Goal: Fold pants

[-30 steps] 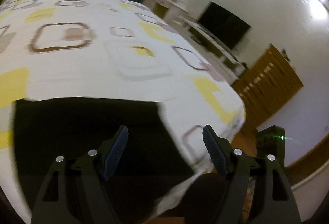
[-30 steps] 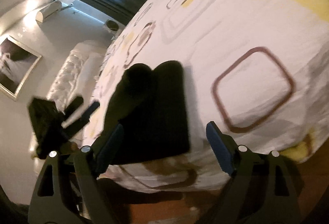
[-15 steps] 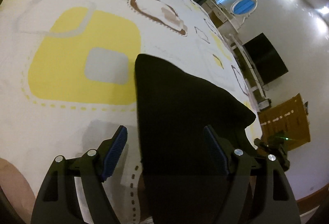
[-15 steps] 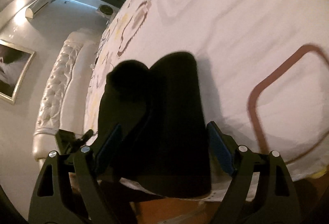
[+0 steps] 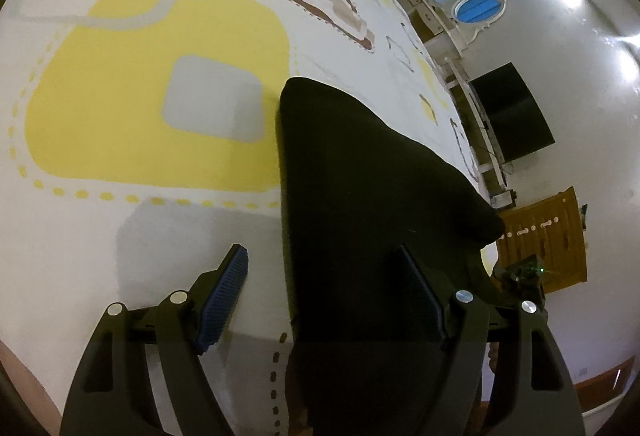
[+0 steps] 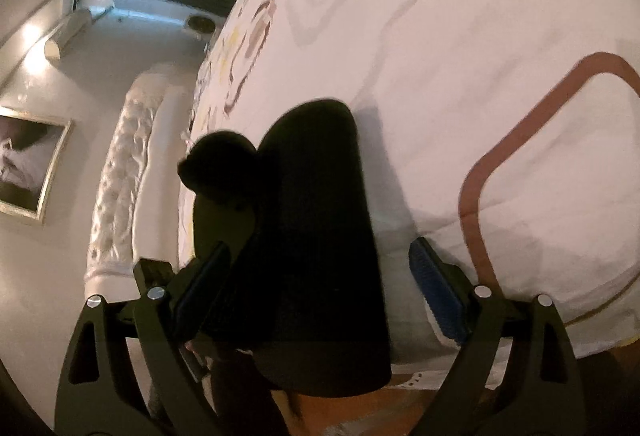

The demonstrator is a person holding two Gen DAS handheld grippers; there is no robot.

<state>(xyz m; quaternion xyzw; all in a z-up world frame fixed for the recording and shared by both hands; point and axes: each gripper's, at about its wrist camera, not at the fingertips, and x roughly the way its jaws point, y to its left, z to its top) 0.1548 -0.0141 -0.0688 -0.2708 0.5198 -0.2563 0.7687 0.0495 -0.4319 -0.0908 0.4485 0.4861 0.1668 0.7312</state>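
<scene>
Your left gripper [image 5: 322,300] is hanging released over the black pants' [image 5: 372,204] edge, which are lying toward 12 o'clock on the patterned bedspread [image 5: 160,108]. Your right gripper [image 6: 320,288] is opening, pads clear of the pants [image 6: 316,236] between them.

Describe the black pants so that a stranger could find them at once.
Find the bed with the white patterned bedspread. At its near edge lie the black pants, hanging partly over the side. They are the only dark, plain thing on the pale printed cloth.
</scene>
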